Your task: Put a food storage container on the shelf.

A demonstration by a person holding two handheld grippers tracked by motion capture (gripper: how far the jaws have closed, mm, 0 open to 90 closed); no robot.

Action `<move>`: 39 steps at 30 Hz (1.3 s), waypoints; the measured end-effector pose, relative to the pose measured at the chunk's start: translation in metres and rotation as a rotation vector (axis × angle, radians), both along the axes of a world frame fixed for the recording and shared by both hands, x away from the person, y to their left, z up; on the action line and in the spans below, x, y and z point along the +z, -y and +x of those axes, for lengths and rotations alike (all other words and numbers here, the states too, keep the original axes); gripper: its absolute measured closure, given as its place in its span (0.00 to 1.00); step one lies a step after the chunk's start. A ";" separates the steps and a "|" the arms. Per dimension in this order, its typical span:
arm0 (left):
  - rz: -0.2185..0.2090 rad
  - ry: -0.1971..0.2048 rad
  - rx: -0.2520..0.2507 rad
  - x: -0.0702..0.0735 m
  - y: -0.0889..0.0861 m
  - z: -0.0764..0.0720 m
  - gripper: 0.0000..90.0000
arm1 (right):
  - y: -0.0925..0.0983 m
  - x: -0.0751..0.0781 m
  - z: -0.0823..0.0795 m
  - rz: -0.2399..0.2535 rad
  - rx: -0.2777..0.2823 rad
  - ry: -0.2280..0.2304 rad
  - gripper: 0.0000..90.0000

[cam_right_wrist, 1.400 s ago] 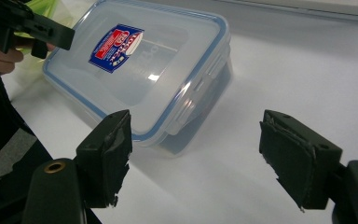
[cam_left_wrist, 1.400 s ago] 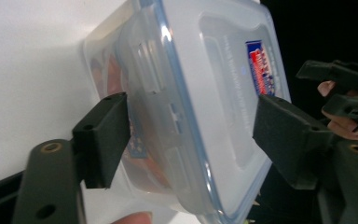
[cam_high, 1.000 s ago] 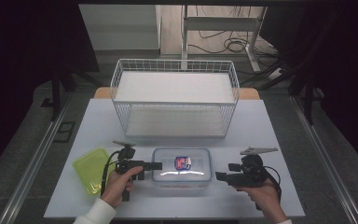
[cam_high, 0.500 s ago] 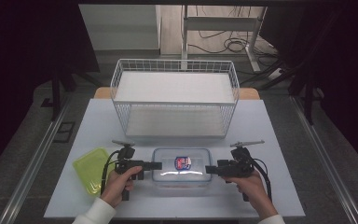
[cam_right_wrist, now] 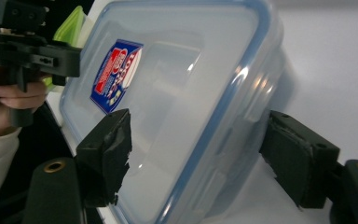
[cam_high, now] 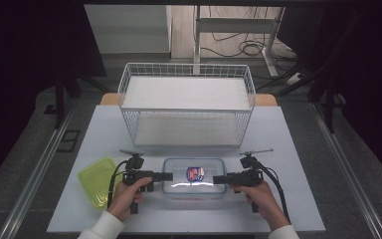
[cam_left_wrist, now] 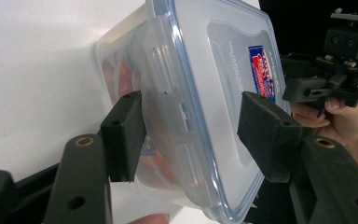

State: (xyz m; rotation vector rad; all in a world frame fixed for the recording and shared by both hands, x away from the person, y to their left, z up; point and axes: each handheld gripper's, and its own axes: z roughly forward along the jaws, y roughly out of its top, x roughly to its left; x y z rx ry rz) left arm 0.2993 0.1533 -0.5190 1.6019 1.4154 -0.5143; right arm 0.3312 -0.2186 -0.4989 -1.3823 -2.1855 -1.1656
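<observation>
High view frames are read from left to right. A yellow-green lid (cam_high: 95,180) is seen lying flat on the white table (cam_high: 298,149), near its front left corner. Just right of it the left gripper (cam_high: 168,176) is held level, pointed at the left end of a clear lidded box (cam_high: 195,177), which is set at the front middle of the table. A blue seal rim and a red-and-blue label (cam_high: 195,173) are carried by the box's closed lid; reddish contents are glimpsed through the wall, too blurred to name. In the left gripper view, the jaws are spread astride the box's end latch (cam_left_wrist: 168,116), one pad at the wall, the other clear of the lid. The right gripper (cam_high: 218,179) is pointed at the opposite end; its jaws, which have just been closing, are parted either side of that end without pressing. Behind the box, a white wire basket (cam_high: 186,107) is stood with only a pale liner inside.
</observation>
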 end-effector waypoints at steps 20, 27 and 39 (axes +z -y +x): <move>-0.020 0.048 -0.016 0.007 -0.004 -0.007 0.54 | 0.019 0.002 -0.002 0.090 -0.006 -0.083 0.50; -0.023 0.068 -0.017 0.010 -0.005 -0.010 0.57 | 0.020 0.003 -0.005 0.099 -0.016 -0.084 0.52; -0.011 0.096 0.008 0.015 -0.002 -0.017 0.58 | 0.023 0.006 -0.014 0.116 -0.058 -0.091 0.56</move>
